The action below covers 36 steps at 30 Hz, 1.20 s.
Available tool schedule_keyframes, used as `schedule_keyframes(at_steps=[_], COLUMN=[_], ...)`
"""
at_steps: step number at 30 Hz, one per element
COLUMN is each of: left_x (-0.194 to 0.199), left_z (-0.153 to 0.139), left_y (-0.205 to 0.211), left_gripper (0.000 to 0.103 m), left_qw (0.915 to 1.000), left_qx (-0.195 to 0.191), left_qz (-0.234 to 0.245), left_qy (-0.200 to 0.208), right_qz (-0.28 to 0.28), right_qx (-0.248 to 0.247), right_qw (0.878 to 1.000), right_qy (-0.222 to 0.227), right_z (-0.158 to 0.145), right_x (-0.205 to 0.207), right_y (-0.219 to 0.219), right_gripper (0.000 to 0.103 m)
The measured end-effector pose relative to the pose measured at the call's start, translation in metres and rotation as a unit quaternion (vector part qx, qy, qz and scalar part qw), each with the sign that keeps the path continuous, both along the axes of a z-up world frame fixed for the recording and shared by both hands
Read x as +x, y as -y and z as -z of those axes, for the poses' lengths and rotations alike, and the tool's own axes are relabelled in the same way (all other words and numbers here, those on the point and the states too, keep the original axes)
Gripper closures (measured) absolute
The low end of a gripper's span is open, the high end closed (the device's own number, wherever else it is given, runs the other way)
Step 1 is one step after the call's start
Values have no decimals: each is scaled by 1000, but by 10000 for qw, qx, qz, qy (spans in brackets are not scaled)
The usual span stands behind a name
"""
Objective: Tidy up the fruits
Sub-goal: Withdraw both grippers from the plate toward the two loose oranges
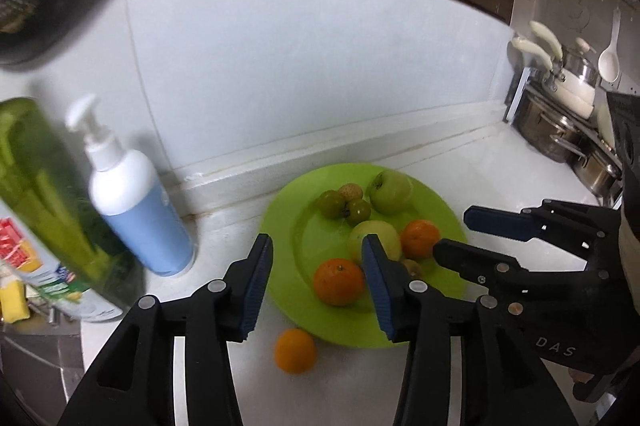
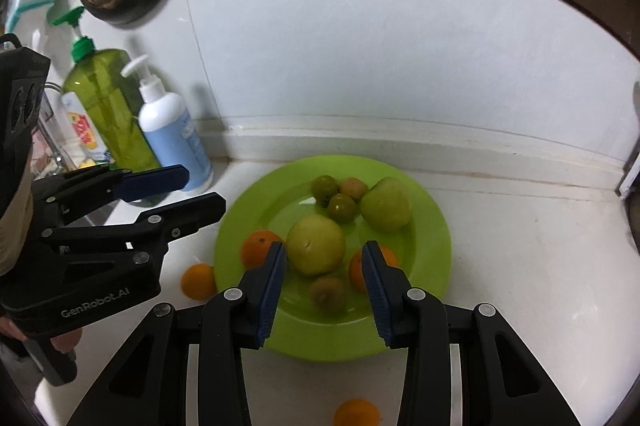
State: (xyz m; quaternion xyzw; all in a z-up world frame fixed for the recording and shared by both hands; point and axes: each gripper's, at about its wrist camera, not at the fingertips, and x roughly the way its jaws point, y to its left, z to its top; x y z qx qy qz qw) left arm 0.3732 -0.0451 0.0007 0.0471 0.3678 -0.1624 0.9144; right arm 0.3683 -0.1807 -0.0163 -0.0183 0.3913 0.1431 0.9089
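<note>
A lime-green plate sat on a white table near the back wall. On the plate lay two green apples, one large at the middle and one toward the back right. Behind them were two small green fruits and a small tan fruit. A brown kiwi rested at the front of the plate, with one orange on the plate's left side and another orange on the right, partly hidden by a finger. Two more oranges lay off the plate on the table, one just beside its left rim and one in front of it.

The right gripper hovered over the plate's front, its jaws spread and empty. The left gripper hovered over the plate's left side, jaws also apart and holding nothing.

At the far left stood a green soap bottle and a white and blue pump bottle.
</note>
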Motion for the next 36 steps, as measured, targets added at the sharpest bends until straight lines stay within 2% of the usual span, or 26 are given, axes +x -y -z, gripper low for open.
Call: schedule_keyframes(at_steps=[13, 16, 24, 30, 36], left_x=[-64, -73, -86, -95, -98], left_z=[-27, -27, -15, -4, 14], left_y=[-13, -19, -28, -36, -37], left_gripper=[42, 38, 34, 33, 33], left_qw=[9992, 9992, 9992, 9991, 9987], left_qx=[181, 180, 250, 302, 462], left_qz=[-106, -154, -191, -175, -50], left_qy=[327, 335, 234, 235, 191], right_qz=[149, 246, 609, 1200, 1602], right_qx=[111, 86, 69, 159, 180], right_qw=[9997, 9994, 9978, 9920, 9868], right_qy=[183, 208, 267, 373, 184], right_z=[-19, -21, -21, -12, 7], right_x=[-59, -69, -97, -116, -124], right_y=[-2, -4, -7, -6, -3], right_gripper=[61, 53, 52, 52, 52])
